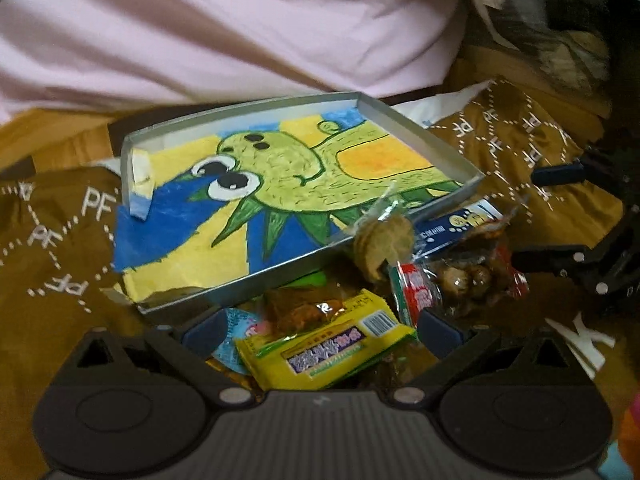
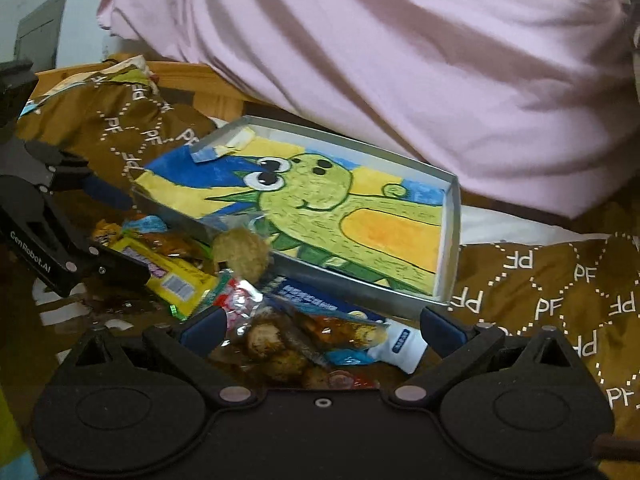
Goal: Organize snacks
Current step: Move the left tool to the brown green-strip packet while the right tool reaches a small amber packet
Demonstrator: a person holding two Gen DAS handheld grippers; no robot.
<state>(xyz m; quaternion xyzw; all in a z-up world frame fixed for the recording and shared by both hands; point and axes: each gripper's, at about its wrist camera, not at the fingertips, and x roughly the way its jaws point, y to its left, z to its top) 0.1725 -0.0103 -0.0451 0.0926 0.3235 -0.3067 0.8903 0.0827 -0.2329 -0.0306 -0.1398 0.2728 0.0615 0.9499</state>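
A shallow grey tray [image 1: 416, 132] [image 2: 451, 240], lined with a green cartoon dinosaur drawing, lies on brown cloth with no snack inside. Snacks are heaped along its near edge. A round cookie in clear wrap [image 1: 384, 244] [image 2: 240, 254] leans on the rim. My left gripper [image 1: 322, 332] [image 2: 128, 234] is open, its fingers either side of a yellow packet [image 1: 328, 348] [image 2: 168, 276]. My right gripper [image 2: 323, 326] [image 1: 540, 216] is open over a clear bag of brown balls [image 2: 272, 344] [image 1: 468, 280] and a blue-white packet [image 2: 400, 344].
A red-white pack [image 1: 416, 296] [image 2: 236, 300] and a dark blue pack [image 1: 460, 228] [image 2: 316, 300] lie in the heap. Brown cloth printed "PF" [image 1: 60, 232] [image 2: 560, 300] covers the surface. Pink fabric [image 1: 240, 32] [image 2: 400, 60] rises right behind the tray.
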